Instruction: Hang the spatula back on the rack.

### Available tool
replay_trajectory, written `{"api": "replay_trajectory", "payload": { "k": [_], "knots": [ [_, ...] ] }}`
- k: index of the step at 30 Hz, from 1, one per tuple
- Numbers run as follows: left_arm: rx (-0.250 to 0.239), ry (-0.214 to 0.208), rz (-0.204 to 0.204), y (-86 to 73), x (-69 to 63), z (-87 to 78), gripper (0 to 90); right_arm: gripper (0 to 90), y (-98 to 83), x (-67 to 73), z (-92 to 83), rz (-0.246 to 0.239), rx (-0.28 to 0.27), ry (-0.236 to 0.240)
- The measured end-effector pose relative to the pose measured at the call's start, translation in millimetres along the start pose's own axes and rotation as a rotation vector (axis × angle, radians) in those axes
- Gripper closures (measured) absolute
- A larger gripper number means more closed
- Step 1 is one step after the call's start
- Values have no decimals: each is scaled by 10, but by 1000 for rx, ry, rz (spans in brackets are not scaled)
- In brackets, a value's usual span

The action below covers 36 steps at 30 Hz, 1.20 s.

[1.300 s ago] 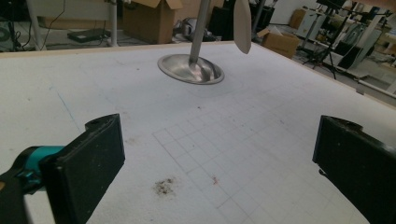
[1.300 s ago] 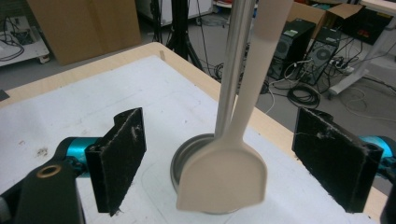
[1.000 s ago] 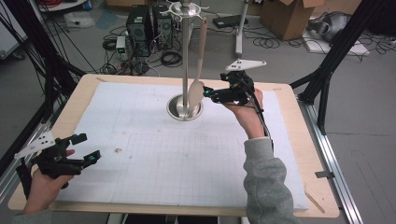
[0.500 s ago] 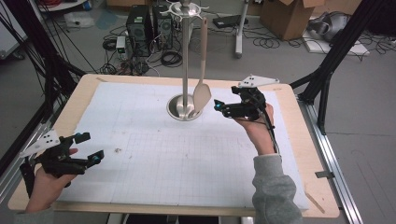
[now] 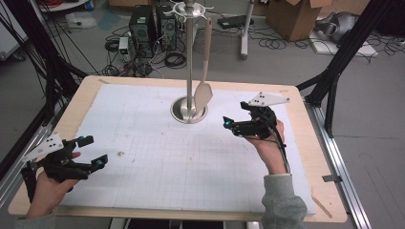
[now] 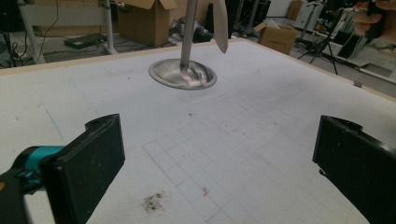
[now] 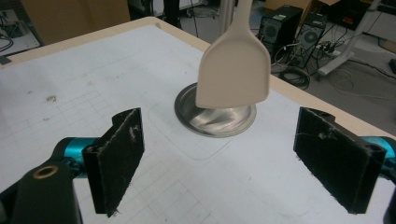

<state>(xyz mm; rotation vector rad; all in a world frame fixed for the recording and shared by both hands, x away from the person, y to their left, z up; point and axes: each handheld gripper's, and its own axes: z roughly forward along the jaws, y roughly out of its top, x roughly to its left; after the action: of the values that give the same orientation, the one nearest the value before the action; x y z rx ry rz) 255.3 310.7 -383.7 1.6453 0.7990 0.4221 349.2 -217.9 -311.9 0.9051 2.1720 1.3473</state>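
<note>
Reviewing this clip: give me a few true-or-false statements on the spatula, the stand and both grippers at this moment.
1. The beige flat-bladed spatula hangs from the top of the upright metal stand with the round base. True.
2. The right gripper is shut on the spatula's blade. False: its jaws stand open, apart from the blade.
3. The left gripper is open near the table's front left corner. True.
4. The spatula lies flat on the white gridded mat. False: it hangs with its blade just above the stand's base.
5. The left gripper holds a spoon. False: it holds nothing.
</note>
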Motion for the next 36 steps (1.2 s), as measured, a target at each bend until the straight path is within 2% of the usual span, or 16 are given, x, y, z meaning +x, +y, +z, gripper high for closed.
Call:
{"api": "replay_trajectory", "payload": {
  "k": [4, 7, 10, 15, 21, 23, 29, 32, 36],
  "knots": [
    [-3, -13, 20, 19, -52, 17, 26, 157, -105, 33, -4, -14, 16, 26],
    [5, -12, 16, 12, -67, 29, 26, 156, -175, 64, -26, -26, 34, 24],
    [11, -7, 15, -1, -72, 33, 26, 123, -242, 69, -83, -8, 23, 3],
    [8, -8, 18, 6, -84, 43, 26, 123, -384, 53, -229, 23, -17, -20],
    [23, -15, 21, -9, -84, 98, 26, 123, -535, 68, -346, 24, -6, 0],
    [16, -21, 17, -6, -92, 110, 26, 123, -573, 71, -371, 11, -1, 0],
    [15, -27, 15, -10, -103, 128, 26, 123, -739, 43, -465, 43, -25, -2],
    [21, -26, 13, -19, -101, 135, 26, 124, -845, -1, -519, 87, -48, -26],
    [19, -23, 11, -25, -98, 140, 26, 124, -983, -27, -607, 124, -87, -33]
  ]
}}
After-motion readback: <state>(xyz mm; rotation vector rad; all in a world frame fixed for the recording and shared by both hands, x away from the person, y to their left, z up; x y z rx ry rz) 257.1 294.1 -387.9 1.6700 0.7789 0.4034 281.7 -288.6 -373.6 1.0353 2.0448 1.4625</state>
